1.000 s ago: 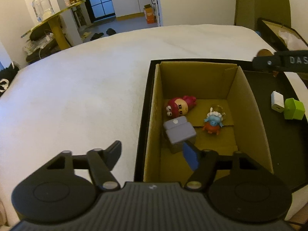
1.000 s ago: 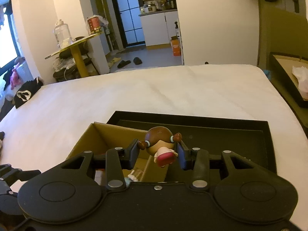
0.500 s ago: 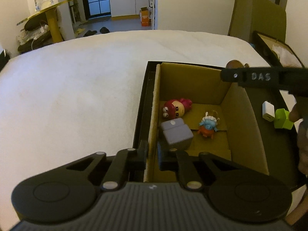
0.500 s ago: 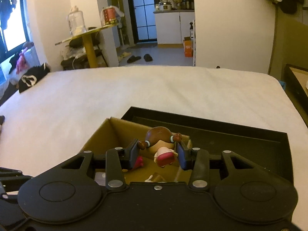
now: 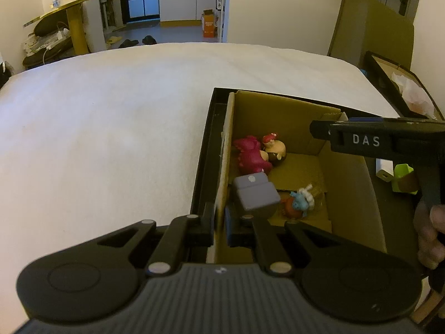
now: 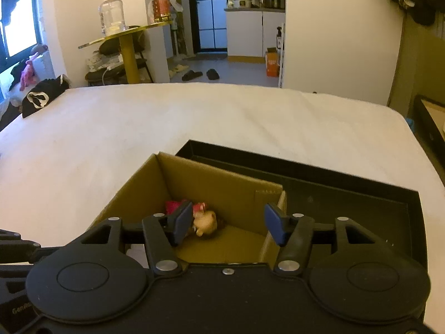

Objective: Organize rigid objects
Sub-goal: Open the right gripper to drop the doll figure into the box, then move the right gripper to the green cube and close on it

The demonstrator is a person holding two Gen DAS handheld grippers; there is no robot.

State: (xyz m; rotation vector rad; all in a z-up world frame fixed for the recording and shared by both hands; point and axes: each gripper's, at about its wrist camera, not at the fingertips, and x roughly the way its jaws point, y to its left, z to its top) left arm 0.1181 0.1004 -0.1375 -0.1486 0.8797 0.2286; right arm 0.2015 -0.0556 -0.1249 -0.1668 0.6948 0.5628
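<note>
While left claw (image 5: 219,224) pinches box wall (image 5: 225,150), only its view shows green block (image 5: 403,178).

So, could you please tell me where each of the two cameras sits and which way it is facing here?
Left wrist: rides on the left gripper, angled down into the cardboard box; its fingers clamp the box's near-left wall; the right gripper and the hand holding it show at right.
Right wrist: rides on the right gripper, above the box, facing the white bed and kitchen doorway; its jaws are opening, nothing between them.
Shared: the box, the black tray, the brown-haired figurine lying inside.
</note>
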